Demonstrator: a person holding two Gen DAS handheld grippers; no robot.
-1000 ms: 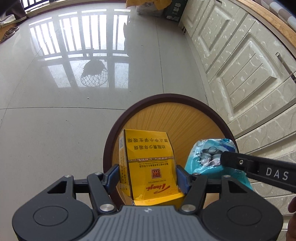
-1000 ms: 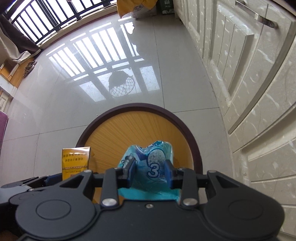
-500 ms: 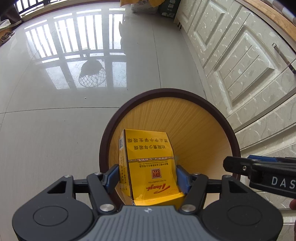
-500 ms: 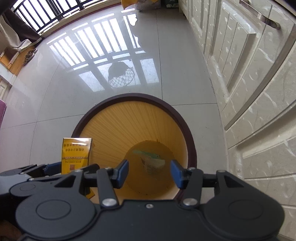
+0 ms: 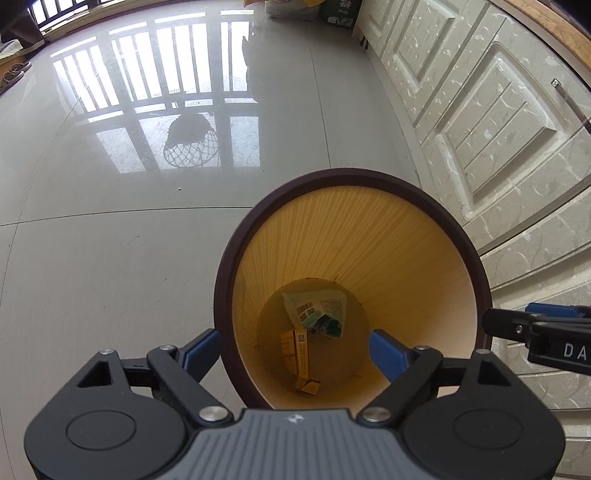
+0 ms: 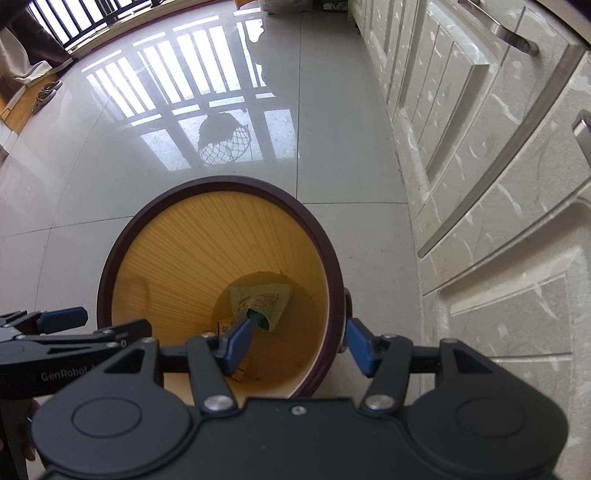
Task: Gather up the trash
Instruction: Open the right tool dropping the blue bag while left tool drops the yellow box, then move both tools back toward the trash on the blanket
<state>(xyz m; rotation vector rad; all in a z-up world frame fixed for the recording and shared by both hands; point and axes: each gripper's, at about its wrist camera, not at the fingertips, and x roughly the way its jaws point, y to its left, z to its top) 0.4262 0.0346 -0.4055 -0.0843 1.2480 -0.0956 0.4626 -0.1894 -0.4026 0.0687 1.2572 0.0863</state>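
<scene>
A round bin with a dark brown rim [image 5: 406, 184] and yellow ribbed inside stands on the floor; it also shows in the right wrist view [image 6: 221, 182]. At its bottom lie a crumpled wrapper [image 5: 314, 308] and a yellow box [image 5: 299, 352]; the wrapper also shows in the right wrist view [image 6: 264, 301]. My left gripper [image 5: 295, 350] is open and empty above the bin's near edge. My right gripper [image 6: 299, 343] is open and empty above the bin's right side. The right gripper shows at the right edge of the left wrist view [image 5: 535, 332].
White cabinet doors [image 5: 498, 122] with metal handles [image 6: 495, 27] run close along the right of the bin. Glossy tiled floor [image 5: 110, 240] stretches left and ahead. Bags and a box [image 5: 314, 7] sit at the far end by the cabinets.
My left gripper opened and the yellow box dropped into the bin. Before that my right gripper opened and the blue wrapper fell in. Both grippers are now empty.
</scene>
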